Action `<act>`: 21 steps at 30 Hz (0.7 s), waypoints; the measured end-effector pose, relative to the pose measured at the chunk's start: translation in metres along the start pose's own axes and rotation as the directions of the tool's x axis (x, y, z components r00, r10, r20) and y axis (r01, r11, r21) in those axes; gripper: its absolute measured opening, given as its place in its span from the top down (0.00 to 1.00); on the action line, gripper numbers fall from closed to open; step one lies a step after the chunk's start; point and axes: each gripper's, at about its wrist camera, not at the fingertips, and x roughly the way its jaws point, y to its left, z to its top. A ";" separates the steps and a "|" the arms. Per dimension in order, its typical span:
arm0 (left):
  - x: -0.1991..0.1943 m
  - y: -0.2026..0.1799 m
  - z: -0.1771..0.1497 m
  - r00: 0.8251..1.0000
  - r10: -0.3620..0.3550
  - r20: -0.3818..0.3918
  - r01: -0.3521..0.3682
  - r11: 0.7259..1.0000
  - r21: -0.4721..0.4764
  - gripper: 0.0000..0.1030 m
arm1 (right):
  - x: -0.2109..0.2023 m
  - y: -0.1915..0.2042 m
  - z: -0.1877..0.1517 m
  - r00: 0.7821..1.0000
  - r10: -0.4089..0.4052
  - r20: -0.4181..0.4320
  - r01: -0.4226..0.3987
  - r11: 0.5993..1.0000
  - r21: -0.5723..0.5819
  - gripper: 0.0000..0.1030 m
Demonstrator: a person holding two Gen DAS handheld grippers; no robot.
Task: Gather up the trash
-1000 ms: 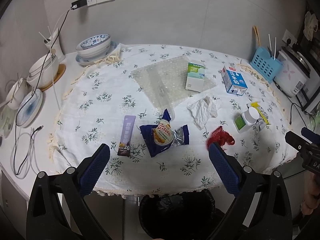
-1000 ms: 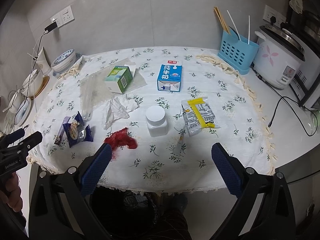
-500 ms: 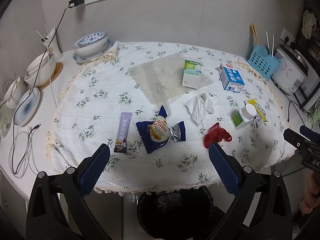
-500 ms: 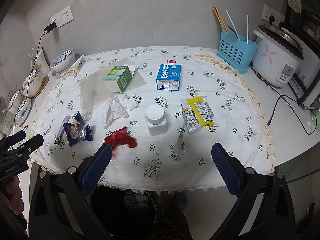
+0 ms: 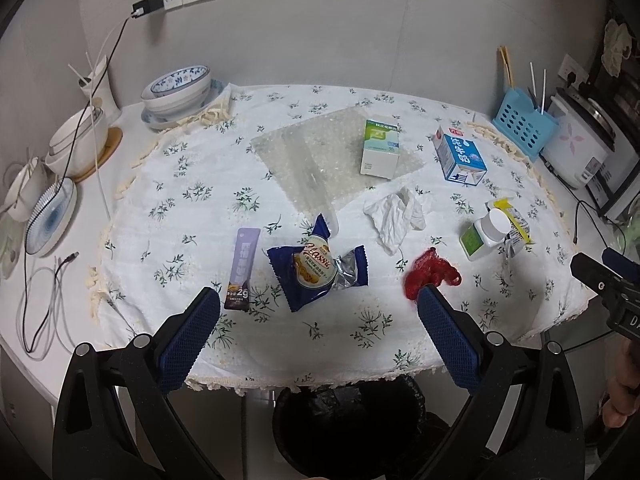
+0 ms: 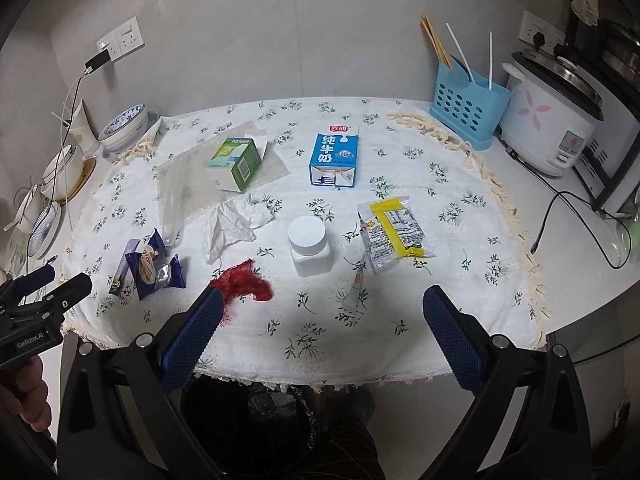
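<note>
I hold two tongs. My left tongs [image 5: 318, 316] are wide open and hold nothing. My right tongs [image 6: 320, 318] are wide open too, and they hold nothing.

A moment ago I was closer in. Now both tongs have pulled back a little and sit a bit higher, so I see more of the bench [image 5: 360, 344] with its white flowery cloth. None of the trash has moved. So I think I have not started picking yet. I am just looking for what to grab first.

The black bin with a black bag [image 5: 348, 424] is at the bottom middle of the left picture, under the near edge of the bench.

In the left picture the blue shiny snack wrapper [image 5: 316, 270] lies in the middle, just above my open tongs. Its long side runs left to right and tips up a little on the left. The thin purple packet [image 5: 242, 268] is just left of it. It is long from top to bottom, and its dark end points down at me. The red net scrap [image 5: 430, 274] is right by my right-hand blue pad. The crumpled white tissue [image 5: 396, 216] is above it.

In the right picture the white round-lid jar [image 6: 309, 246] stands up in the middle. The yellow and grey packet [image 6: 394, 232] lies just right of it, long from upper left to lower right.
</note>
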 end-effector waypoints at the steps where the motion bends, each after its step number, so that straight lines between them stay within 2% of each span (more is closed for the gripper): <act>1: 0.000 0.000 0.000 1.000 0.000 0.000 0.000 1.000 0.001 0.06 | -0.001 0.000 0.000 1.000 0.000 0.002 0.000 1.000 0.000 0.07; 10: -0.006 -0.001 0.001 1.000 -0.006 0.010 0.006 1.000 0.007 0.07 | -0.006 0.003 0.004 1.000 -0.001 0.014 0.002 1.000 -0.004 0.07; 21: 0.012 0.009 0.005 1.000 0.005 -0.027 -0.006 1.000 -0.013 0.07 | 0.017 0.010 0.008 1.000 0.004 -0.024 -0.005 1.000 -0.027 0.07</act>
